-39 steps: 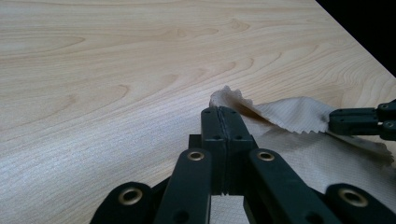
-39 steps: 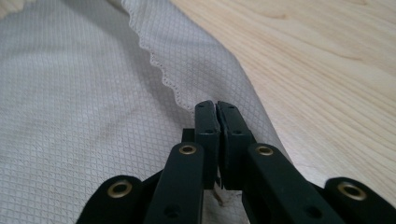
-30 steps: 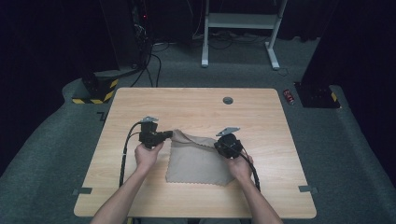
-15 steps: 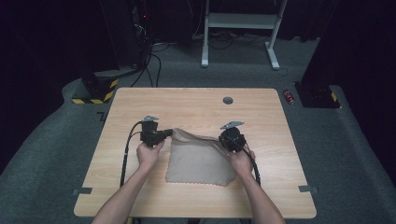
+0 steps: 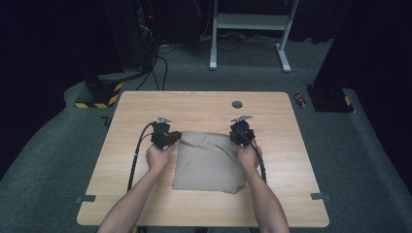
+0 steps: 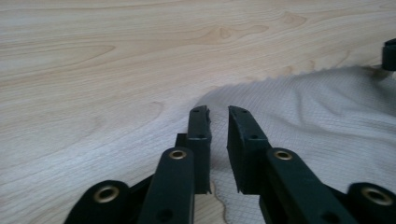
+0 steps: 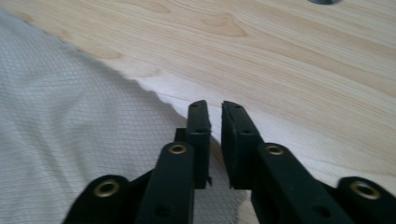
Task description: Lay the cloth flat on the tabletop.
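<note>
A round grey grommet [image 5: 237,104] sits ahead of the right gripper [image 5: 241,132], well apart; nothing blocks either tool. The beige cloth [image 5: 209,162], waffle-textured with a scalloped edge, lies flat between both grippers. Left gripper [image 5: 165,136] and right have just opened to a narrow gap, nothing held.

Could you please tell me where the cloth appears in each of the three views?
High view: cloth mid-table, between both hands.
Left gripper view: cloth at right and under the jaws.
Right gripper view: cloth at left and bottom.
Shared landmark: its zigzag-cut far edge on the wooden table.
</note>
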`<state>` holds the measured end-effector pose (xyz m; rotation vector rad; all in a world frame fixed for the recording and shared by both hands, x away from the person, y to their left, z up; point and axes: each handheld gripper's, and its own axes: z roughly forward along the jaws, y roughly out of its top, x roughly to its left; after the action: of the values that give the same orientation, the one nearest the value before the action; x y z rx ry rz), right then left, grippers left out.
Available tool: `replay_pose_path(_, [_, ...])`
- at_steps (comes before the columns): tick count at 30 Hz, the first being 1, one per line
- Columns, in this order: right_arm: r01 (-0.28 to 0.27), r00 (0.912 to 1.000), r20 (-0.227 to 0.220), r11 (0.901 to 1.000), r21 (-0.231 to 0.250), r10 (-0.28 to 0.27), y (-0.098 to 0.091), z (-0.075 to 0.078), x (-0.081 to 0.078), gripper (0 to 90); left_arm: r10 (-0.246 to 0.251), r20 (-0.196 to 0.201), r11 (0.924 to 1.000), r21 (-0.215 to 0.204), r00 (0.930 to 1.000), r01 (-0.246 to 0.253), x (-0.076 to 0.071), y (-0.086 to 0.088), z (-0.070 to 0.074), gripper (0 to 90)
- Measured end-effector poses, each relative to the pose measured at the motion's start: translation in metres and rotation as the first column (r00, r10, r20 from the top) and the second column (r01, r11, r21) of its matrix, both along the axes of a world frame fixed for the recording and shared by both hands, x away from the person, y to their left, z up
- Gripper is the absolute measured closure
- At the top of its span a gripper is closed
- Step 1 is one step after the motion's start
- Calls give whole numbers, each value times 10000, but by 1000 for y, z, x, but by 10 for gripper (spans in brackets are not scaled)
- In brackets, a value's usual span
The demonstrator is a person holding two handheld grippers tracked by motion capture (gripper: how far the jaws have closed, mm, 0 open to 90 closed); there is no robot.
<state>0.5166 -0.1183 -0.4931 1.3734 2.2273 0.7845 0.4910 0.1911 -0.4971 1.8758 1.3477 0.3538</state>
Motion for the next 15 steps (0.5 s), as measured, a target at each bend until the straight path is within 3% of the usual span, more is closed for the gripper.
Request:
replay_pose_path(4, [110,9999,28,9999,-20,-110,-7,2,-4,766,122,-25,9999,57,9999,-122,-3,3,1,705])
replay_pose_path(6, [-191,9996,222,9989,427,181,-15,9,-16,776,-111,44,9999,26,9999,111,-12,5,6,664])
replay_pose_path(8, [-352,9991,230,9985,412,343,-15,10,-23,775,-456,51,9990,38,9989,455,-24,3,8,638])
replay_pose_path(11, [-807,9967,116,9958,427,803,-18,8,-45,764,-1265,-31,9904,563,9920,1265,-47,-5,9,590])
replay_pose_path(15, [-1085,9941,145,9925,564,1079,-22,6,-69,734,-1855,-219,9783,901,9824,1867,-74,-9,5,575])
